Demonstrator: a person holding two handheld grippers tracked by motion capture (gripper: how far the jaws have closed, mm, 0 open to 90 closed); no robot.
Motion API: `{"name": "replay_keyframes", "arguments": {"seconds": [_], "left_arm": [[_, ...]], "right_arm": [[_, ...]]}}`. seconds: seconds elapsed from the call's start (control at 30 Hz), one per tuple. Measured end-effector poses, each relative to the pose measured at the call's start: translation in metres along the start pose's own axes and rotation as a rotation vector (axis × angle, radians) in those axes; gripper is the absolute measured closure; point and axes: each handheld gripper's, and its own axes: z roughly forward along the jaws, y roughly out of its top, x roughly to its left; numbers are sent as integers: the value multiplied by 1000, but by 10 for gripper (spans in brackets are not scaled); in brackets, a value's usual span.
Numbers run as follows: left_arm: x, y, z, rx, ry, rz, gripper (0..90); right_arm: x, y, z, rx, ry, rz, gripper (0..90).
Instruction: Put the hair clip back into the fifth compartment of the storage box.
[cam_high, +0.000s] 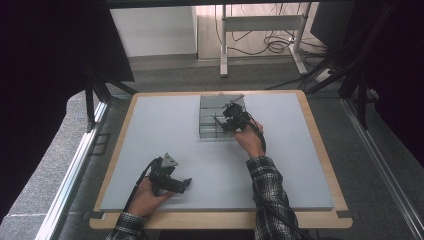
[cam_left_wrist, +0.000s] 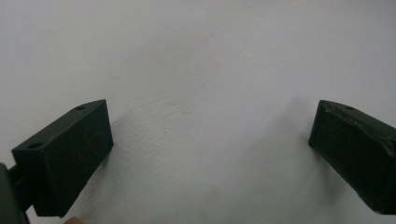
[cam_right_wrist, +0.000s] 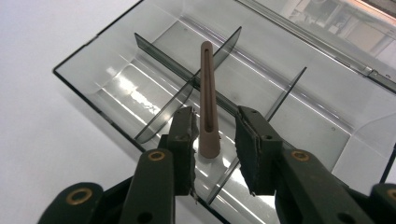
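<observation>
Nearest the front edge of the surface (cam_high: 165, 120), the left gripper (cam_high: 186, 185) lay low in the person's hand, jaws spread wide with nothing between them, just bare grey under it in the left gripper view.

Further in, toward the far edge and a bit right of centre, the right gripper (cam_right_wrist: 214, 135) hovered over the clear divided box (cam_right_wrist: 116, 60). The tan slotted stick (cam_right_wrist: 207, 102) sat between its jaws, leaning across a divider (cam_right_wrist: 161, 46) with its near end down in a compartment. The jaws were fairly narrow, but there looked to be a gap on the right side, so the stick seemed loose rather than pinched, touching the left pad at most.

What could go sideways: the stick was propped on a divider edge, not lying flat in one compartment, so it could tip or roll into the wrong slot. If the right gripper pulled back crooked, a jaw could snag it and flick it out. A bump could also shift the light box itself.
</observation>
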Motion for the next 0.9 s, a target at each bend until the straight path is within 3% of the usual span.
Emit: {"name": "replay_keyframes", "arguments": {"seconds": [0.9], "left_arm": [[0, 0, 0, 0, 1, 1, 0]], "right_arm": [[14, -4, -21, -33, 17, -44, 564]]}}
